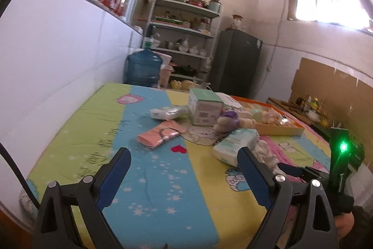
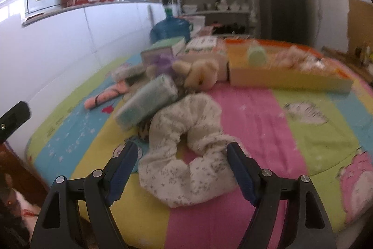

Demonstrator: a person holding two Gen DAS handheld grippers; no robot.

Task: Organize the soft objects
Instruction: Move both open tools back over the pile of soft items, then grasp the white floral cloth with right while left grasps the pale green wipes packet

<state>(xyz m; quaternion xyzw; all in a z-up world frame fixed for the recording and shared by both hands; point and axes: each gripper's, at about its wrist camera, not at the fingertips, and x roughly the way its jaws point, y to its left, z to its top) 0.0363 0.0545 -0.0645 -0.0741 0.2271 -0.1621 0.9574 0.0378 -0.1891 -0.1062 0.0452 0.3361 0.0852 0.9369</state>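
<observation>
**Both grippers open above a cluttered striped counter**

The room had white walls, a metal shelf rack (image 1: 184, 39) loaded with dishes, a dark fridge (image 1: 237, 62) beside it, and a blue water jug (image 1: 143, 68) on the floor at the far edge of the counter (image 1: 163, 179). The counter wore a bright striped cloth printed with cartoons and stars. At its far side sat a long shallow tray (image 2: 289, 81) and a pale green box (image 1: 202, 106).

Nearer lay a floral white cloth (image 2: 184, 155), bunched into a loop, with a tissue pack (image 2: 149, 102) just beside it and a plush toy (image 2: 198, 74) behind. A pink pouch (image 1: 158, 134) lay apart to the left.

The right gripper (image 2: 181, 169) had its fingers wide apart, with the cloth's near fold between them; whether they touched it could not be told. The left gripper (image 1: 184, 176) hung over bare cloth, fingers equally spread, holding nothing, the tissue pack close to its right finger.
</observation>
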